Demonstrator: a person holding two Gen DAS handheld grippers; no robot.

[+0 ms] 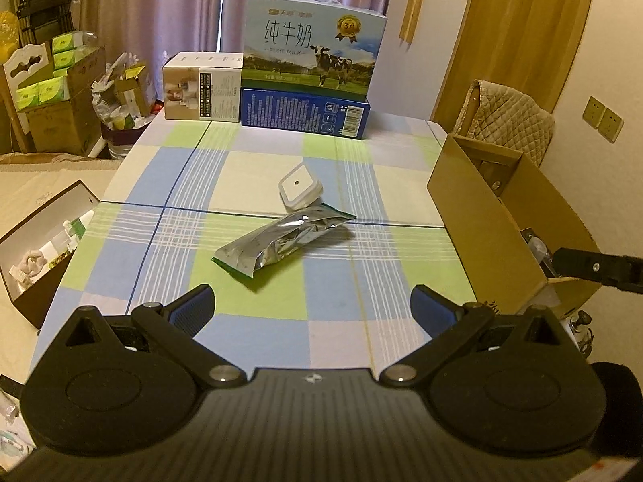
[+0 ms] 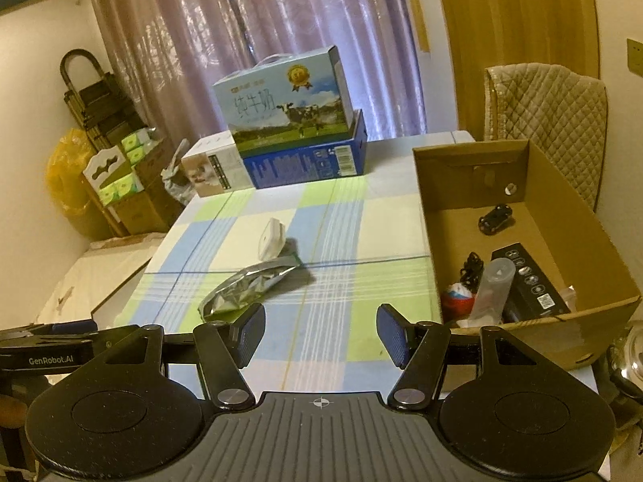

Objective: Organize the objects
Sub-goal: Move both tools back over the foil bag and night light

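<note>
Two things are left out on the checked tablecloth [image 1: 257, 184]: a crumpled silver foil pouch [image 1: 281, 241] and a small white square device [image 1: 300, 188] with a dark dot on its face. The device sits just beyond the pouch, touching or nearly touching its far green-edged end (the right wrist view shows it propped on edge against that end). To the right of the pouch, well apart from it, stands the open cardboard box [image 2: 534, 329], which already holds a black toy car [image 2: 495, 219], a black carton [image 2: 530, 281], a translucent tube [image 2: 492, 285] and a red-and-white ball [image 2: 456, 295].

The left gripper [image 1: 313, 313] hangs on the near side of the pouch, jaws spread wide and holding nothing. The right gripper [image 2: 321, 331] is likewise released and empty, nearer the box than the pouch is.

Judging by this, the step in hand is the pause between items: most things are boxed, two remain. The next move calls for one gripper to go forward to the pouch, nearest of the two, and pinch it across its narrow width; the foil is slippery and crushable, so a firm bite on a flat stretch would hold best. It then has to be lifted clear of the box wall.
</note>
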